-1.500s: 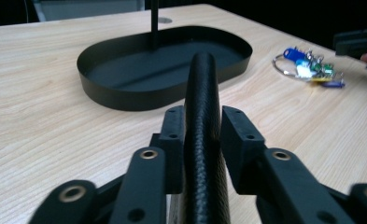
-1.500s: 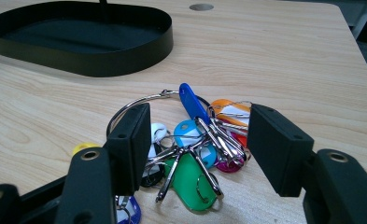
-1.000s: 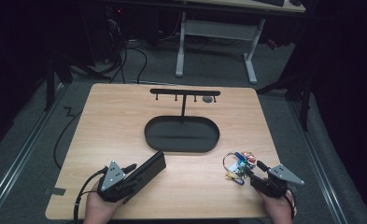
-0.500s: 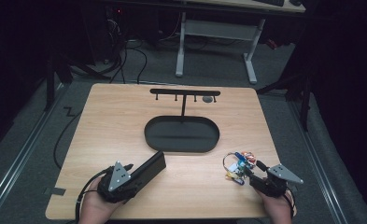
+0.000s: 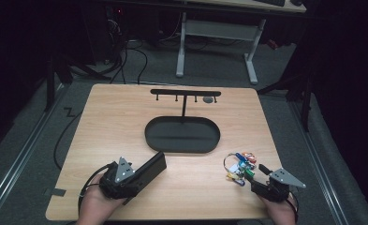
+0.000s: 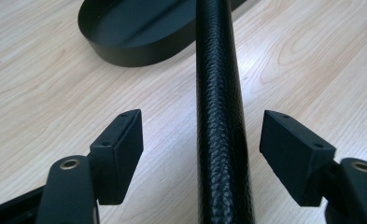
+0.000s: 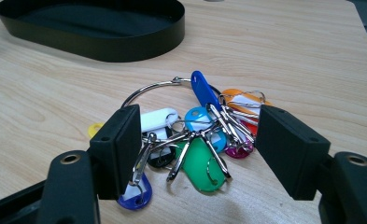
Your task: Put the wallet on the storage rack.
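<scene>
A long black case (image 5: pixel 156 164) with a pebbled leather skin lies on the wooden table (image 5: pixel 116 122) at the front left. My left gripper (image 5: pixel 138 176) straddles its near end. In the left gripper view the case (image 6: pixel 216 70) runs up between the pads with a gap on each side; the left gripper (image 6: pixel 202 126) is open, its jaws just having been opening. At the front right lies a key ring (image 5: pixel 240 165) with several coloured tags. My right gripper (image 7: pixel 197 135) is open around the bunch (image 7: pixel 148 91), its jaws also just having been opening.
A black oval tray (image 5: pixel 181 149) sits at mid-table, with a T-shaped hook stand (image 5: pixel 185 92) rising behind it. A small grey round object (image 5: pixel 209 100) lies near the stand. Bare wood stretches to the left of the tray. Table legs and cables stand on the floor beyond.
The left gripper has edged slightly to the right along the black case. The right gripper and the key ring are where they were.
</scene>
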